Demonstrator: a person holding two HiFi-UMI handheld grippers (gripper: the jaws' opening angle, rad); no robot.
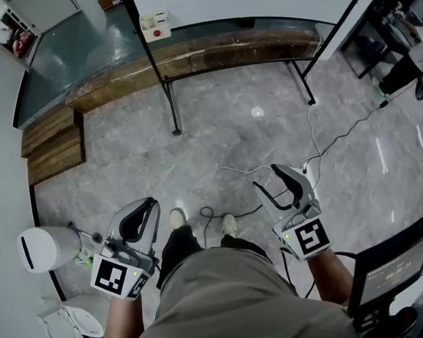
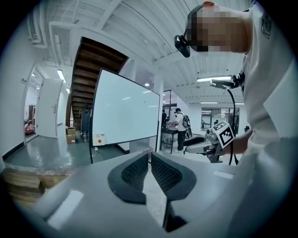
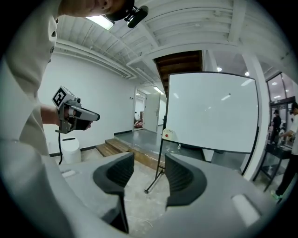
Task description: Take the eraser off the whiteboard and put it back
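Note:
The whiteboard [image 1: 260,1] stands on a black frame ahead of me, across a grey stone floor. The eraser [image 1: 155,26], a white block with a red dot, sticks to the board's lower left corner. It also shows in the left gripper view as the eraser [image 2: 98,139] and in the right gripper view as the eraser [image 3: 168,135]. My left gripper [image 1: 142,211] is held low at my left, jaws shut with nothing between them. My right gripper [image 1: 278,181] is open and empty. Both are far short of the board.
A wooden step [image 1: 192,53] runs under the board, with a raised dark floor behind it. A white bin [image 1: 43,248] stands at my left. Cables [image 1: 316,153] trail over the floor at right, beside a screen on a stand [image 1: 394,269]. People stand at a far desk [image 2: 180,128].

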